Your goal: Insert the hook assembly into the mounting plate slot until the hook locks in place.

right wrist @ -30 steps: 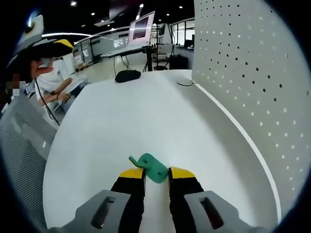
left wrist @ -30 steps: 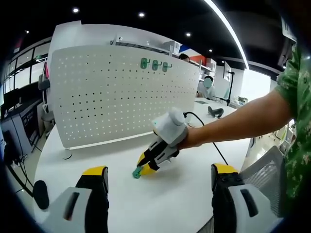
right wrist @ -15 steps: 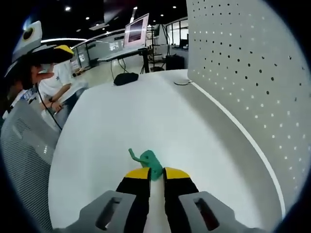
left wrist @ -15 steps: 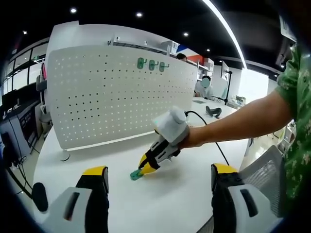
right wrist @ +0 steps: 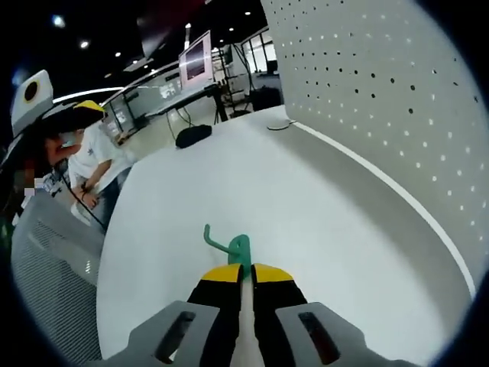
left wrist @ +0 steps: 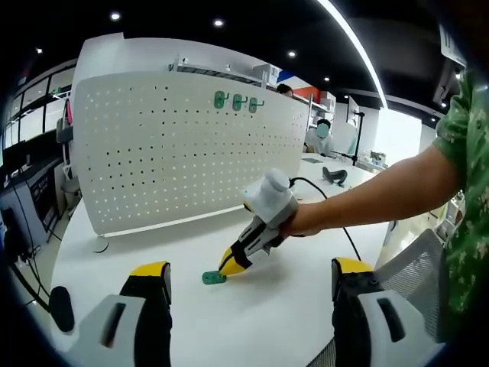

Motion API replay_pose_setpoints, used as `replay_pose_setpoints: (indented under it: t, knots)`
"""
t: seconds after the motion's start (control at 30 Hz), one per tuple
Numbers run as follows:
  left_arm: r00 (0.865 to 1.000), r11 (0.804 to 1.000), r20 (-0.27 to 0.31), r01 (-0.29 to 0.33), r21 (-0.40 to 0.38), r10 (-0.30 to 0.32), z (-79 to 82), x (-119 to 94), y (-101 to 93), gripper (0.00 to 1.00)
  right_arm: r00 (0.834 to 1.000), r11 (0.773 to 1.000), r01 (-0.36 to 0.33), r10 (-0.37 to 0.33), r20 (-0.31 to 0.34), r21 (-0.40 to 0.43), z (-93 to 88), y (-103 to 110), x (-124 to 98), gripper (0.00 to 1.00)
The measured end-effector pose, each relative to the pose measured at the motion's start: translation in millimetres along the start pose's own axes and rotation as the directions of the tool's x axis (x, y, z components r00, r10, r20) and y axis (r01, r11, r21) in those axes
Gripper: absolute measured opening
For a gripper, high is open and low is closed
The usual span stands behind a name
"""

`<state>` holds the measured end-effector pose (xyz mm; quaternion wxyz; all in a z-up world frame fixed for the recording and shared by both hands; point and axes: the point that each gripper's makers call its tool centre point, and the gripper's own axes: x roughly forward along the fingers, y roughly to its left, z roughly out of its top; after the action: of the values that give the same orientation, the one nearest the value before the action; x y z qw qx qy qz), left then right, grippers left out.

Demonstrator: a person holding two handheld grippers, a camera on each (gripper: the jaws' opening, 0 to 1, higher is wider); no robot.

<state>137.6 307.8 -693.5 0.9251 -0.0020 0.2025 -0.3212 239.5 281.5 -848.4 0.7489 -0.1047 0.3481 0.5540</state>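
Green plastic hook (right wrist: 237,249) sits clamped in right gripper (right wrist: 246,277) jaws; three green hooks (left wrist: 237,101) hang on white pegboard (left wrist: 176,145); left gripper (left wrist: 248,277) jaws apart.

Looks like an open-plan office or lab floor. Dark ceiling with recessed spotlights (left wrist: 114,16) and a long light strip (left wrist: 359,42), big white curved surface (right wrist: 229,183) with a perforated white partition panel (left wrist: 168,145) standing on it. A monitor on a stand (right wrist: 196,60) sits further back, a mesh office chair (right wrist: 46,267) is close by, and a person sits working (right wrist: 88,157).
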Motion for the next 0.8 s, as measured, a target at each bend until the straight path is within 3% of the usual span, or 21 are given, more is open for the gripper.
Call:
replay_pose_setpoints:
  t: [0.43,0.8]
  knots:
    - [1.000,1.000,0.001,0.002,-0.003,-0.002,-0.8,1.1,-0.2,0.89,0.998,0.987,-0.053,0.048,0.032,0.149,-2.2,7.7,-0.9,0.01]
    - [1.000,1.000,0.001,0.005,-0.006,-0.005,-2.2,2.0,-0.2,0.88,0.995,0.973,-0.083,0.069,0.072,0.214,-1.2,18.9,-4.1,0.00]
